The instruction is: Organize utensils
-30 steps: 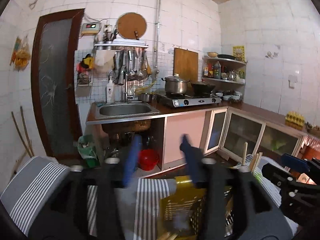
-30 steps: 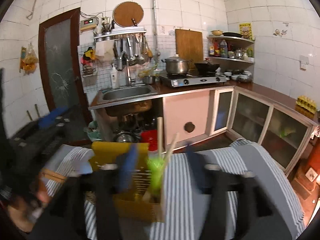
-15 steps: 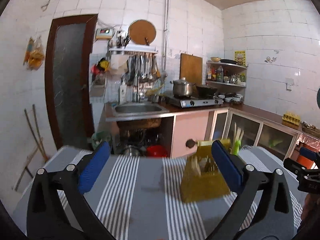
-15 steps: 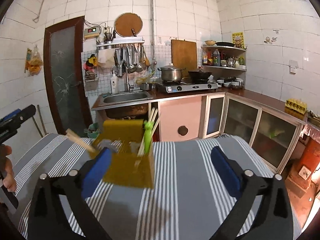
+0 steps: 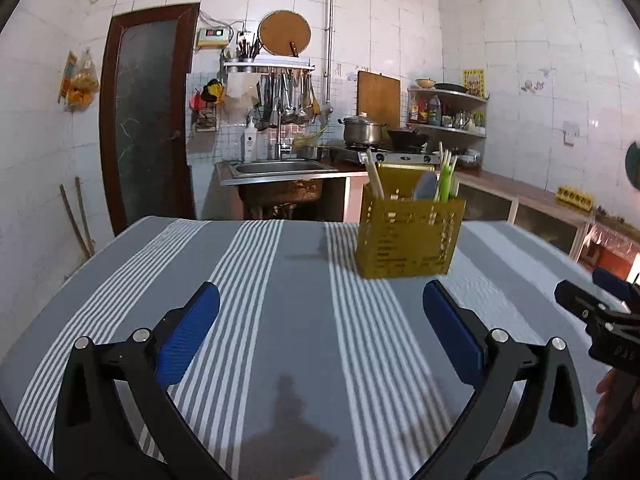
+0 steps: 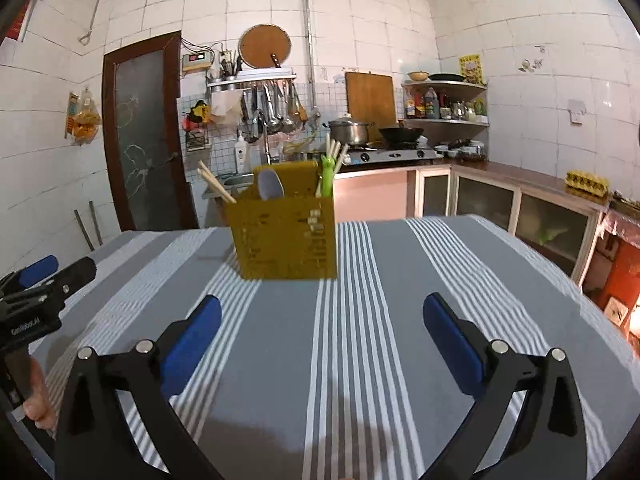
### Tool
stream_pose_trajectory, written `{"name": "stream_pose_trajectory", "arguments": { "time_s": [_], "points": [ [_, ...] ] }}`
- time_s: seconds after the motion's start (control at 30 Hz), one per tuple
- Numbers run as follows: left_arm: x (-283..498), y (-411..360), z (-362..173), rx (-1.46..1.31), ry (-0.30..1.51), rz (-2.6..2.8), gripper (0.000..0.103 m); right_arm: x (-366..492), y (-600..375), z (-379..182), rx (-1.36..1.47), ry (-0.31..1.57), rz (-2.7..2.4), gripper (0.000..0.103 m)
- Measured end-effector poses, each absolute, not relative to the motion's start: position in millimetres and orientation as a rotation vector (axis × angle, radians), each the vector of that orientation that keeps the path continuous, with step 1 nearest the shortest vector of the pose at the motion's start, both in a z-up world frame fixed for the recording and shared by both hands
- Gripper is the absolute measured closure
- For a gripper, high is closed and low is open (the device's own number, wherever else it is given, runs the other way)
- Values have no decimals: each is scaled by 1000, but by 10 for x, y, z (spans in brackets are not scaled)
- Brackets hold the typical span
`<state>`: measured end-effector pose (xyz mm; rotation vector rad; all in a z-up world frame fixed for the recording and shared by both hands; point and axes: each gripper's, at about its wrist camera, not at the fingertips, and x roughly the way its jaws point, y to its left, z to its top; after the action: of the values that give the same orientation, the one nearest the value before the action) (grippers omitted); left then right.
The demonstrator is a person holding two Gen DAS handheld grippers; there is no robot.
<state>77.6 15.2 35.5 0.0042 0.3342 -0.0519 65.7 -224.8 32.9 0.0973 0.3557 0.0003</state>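
Yellow utensil caddy (image 5: 408, 236) stands upright mid-tablecloth (image 5: 280, 340), bare cloth all around.

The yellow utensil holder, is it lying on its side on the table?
No, the yellow utensil holder stands upright on the striped tablecloth.

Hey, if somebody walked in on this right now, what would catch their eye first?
Probably the yellow utensil caddy standing alone on the grey striped tablecloth, with chopsticks, a grey spoon and a green utensil sticking out of it. Next, the left gripper and right gripper, both wide open and empty, short of the caddy.
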Motion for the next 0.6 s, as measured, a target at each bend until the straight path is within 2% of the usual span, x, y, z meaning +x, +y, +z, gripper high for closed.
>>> {"name": "stream_pose_trajectory", "arguments": {
  "time_s": [0.27,0.6],
  "points": [
    [582,142,95,23,274,-31,5,447,-2230,137,94,295,-23,4],
    [517,174,82,24,258,-23,5,419,-2196,97,60,283,-67,4]
  ]
}}
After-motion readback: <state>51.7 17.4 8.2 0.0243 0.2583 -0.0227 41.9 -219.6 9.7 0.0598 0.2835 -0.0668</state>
